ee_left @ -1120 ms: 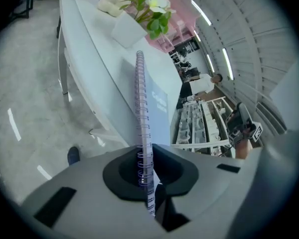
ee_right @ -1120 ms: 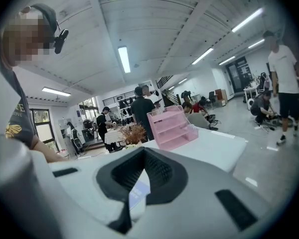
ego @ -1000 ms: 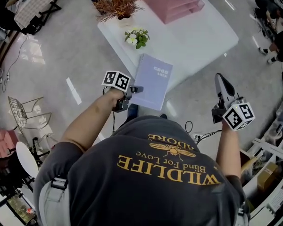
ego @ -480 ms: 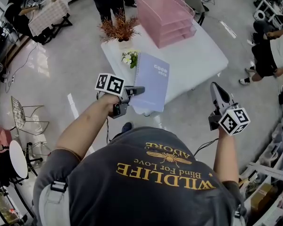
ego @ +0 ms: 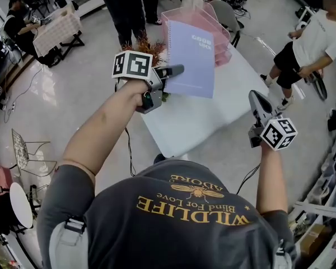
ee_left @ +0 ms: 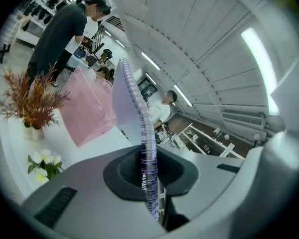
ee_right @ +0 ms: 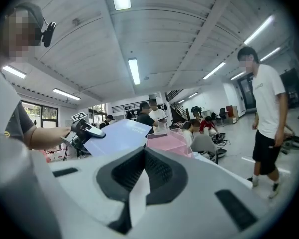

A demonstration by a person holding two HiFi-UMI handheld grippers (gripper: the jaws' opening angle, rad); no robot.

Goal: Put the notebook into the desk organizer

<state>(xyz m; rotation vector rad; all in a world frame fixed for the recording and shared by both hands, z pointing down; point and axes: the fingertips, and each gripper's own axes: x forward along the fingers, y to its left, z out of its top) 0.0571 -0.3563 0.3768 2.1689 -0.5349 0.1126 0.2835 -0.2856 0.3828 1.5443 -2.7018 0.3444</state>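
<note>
My left gripper (ego: 178,71) is shut on the spiral-bound edge of a lavender notebook (ego: 193,58), holding it up in the air, nearly upright. In the left gripper view the wire spiral (ee_left: 148,173) runs between the jaws, and the cover (ee_left: 123,101) rises above them. The pink tiered desk organizer (ego: 223,37) stands at the far end of the white table (ego: 196,119), partly hidden behind the notebook. It also shows as the organizer (ee_left: 87,111) and as the organizer (ee_right: 169,142). To the right, off the table's side, my right gripper (ego: 256,101) is shut and holds nothing.
A pot of dried rust-coloured plants (ego: 141,42) stands on the table left of the organizer, with white flowers (ee_left: 42,166) nearer. A person in a white shirt (ego: 311,41) stands at the right. Another person in black (ego: 126,4) is behind the table.
My left gripper has risen from the table's near edge and carried the notebook up in front of the organizer, tilting it upright. The right gripper has risen a little.
</note>
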